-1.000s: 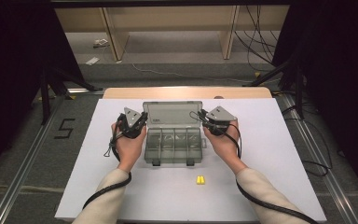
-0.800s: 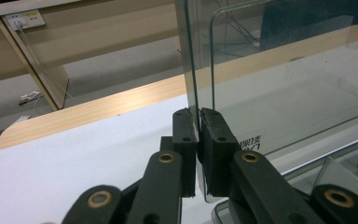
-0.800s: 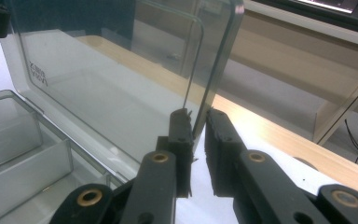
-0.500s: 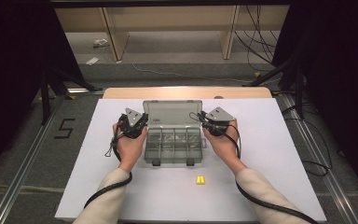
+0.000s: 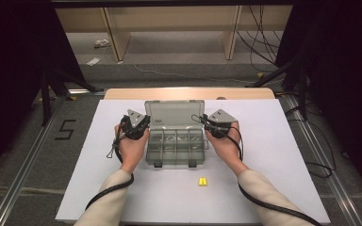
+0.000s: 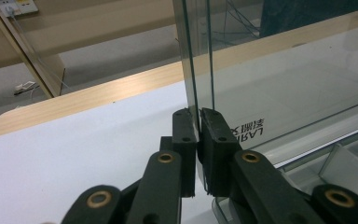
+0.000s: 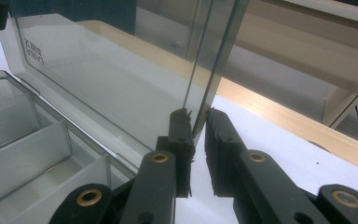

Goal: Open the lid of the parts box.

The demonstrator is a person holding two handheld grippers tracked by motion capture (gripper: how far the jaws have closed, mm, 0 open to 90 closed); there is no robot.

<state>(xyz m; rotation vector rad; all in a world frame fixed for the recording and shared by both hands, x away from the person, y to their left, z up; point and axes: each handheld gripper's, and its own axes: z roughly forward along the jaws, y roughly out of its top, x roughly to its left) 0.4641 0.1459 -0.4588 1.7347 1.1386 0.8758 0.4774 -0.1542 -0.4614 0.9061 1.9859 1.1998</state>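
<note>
Both forearms come in side by side, sleeves pale, each hand wrapped around its tool. The left tool (image 5: 139,123) sits with its jaws drawn close together, pads (image 6: 186,135) pinching a thin clear edge between them. The right tool (image 5: 209,123) mirrors it, jaws pointing inward toward the left one, pads (image 7: 181,133) also closed in on a thin clear edge. A black cable trails back from each tool along the forearm.

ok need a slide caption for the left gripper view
Left gripper clamps the side edge of the clear box's raised lid above the white table.
</note>
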